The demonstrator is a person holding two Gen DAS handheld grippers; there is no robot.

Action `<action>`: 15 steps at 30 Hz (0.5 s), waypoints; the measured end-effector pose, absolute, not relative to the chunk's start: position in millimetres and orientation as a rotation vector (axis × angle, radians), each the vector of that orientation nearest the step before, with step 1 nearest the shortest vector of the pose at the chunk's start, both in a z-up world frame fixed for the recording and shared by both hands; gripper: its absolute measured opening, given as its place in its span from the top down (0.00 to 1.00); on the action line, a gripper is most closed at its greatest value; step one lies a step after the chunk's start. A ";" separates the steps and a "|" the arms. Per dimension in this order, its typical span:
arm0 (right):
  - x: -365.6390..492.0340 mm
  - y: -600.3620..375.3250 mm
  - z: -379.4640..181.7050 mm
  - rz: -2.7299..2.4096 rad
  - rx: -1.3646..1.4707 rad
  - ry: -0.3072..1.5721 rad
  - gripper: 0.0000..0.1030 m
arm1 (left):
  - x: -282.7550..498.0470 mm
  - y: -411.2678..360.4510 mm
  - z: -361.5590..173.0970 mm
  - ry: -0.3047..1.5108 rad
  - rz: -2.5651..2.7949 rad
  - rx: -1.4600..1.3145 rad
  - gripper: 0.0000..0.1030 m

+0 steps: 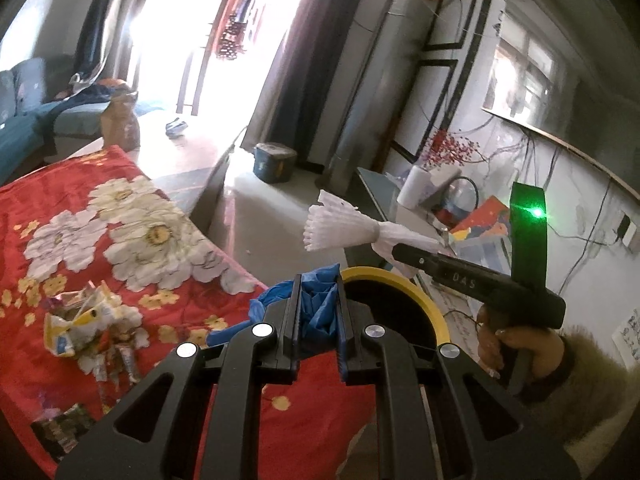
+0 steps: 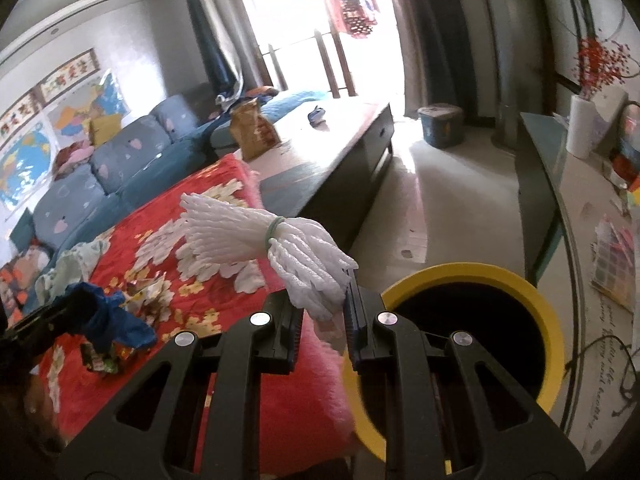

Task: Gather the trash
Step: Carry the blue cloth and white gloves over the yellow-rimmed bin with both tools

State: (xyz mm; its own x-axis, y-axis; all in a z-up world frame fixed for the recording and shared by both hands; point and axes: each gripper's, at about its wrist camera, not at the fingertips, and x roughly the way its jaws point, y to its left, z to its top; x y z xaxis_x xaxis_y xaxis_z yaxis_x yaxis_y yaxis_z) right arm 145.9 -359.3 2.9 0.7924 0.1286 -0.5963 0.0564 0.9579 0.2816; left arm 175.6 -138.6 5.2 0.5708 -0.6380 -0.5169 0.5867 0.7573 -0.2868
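Trash is held in both grippers beside a yellow-rimmed bin (image 2: 472, 276). Nearest, the left gripper (image 1: 318, 312) has its jaws clamped on a crumpled blue bag (image 1: 316, 300), which sits at the near edge of the bin's mouth. The right gripper (image 2: 322, 316) has its jaws pinched on the tail of a white foam net (image 2: 256, 236), bundled with a green band; the bundle hangs over the edge of a red flowered blanket (image 1: 120, 248), not yet over the bin. More trash, a heap of wrappers (image 1: 88, 332), lies on the blanket to the left. Farther off stand a low bench (image 2: 328, 148) with a brown paper bag (image 2: 254, 132), a blue sofa (image 2: 120, 164), a blue bucket (image 2: 440, 124) on the floor and a bright window.

Risks, as I judge them: the net sticks out far beyond its jaws, so a release made too soon could drop it on the blanket or floor. The light blue bag may cling to its jaws or snag on the rim.

Readable writing: "DAS" on the right gripper's side. Script on the glass table at right is too blurred to read.
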 end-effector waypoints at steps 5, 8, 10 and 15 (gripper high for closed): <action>137.9 -374.3 2.0 -0.006 0.310 0.649 0.87 | 173.8 -155.4 4.8 0.643 -0.752 -0.074 0.87; 132.7 -382.9 1.7 -0.037 0.313 0.641 0.87 | 172.3 -166.9 3.6 0.644 -0.777 -0.054 0.87; 129.7 -391.2 1.8 -0.056 0.323 0.638 0.87 | 171.7 -174.7 3.2 0.647 -0.793 -0.045 0.87; 124.4 -407.1 1.1 -0.101 0.346 0.634 0.87 | 169.9 -194.0 1.3 0.648 -0.831 -0.022 0.87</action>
State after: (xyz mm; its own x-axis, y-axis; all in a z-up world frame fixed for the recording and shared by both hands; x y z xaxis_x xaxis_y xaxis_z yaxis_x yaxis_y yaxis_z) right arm 124.4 -407.1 1.1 0.8029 0.0124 -0.5960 0.1976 0.9377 0.2858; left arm 169.9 -194.0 1.3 0.4944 -0.6922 -0.5258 0.6790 0.6852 -0.2636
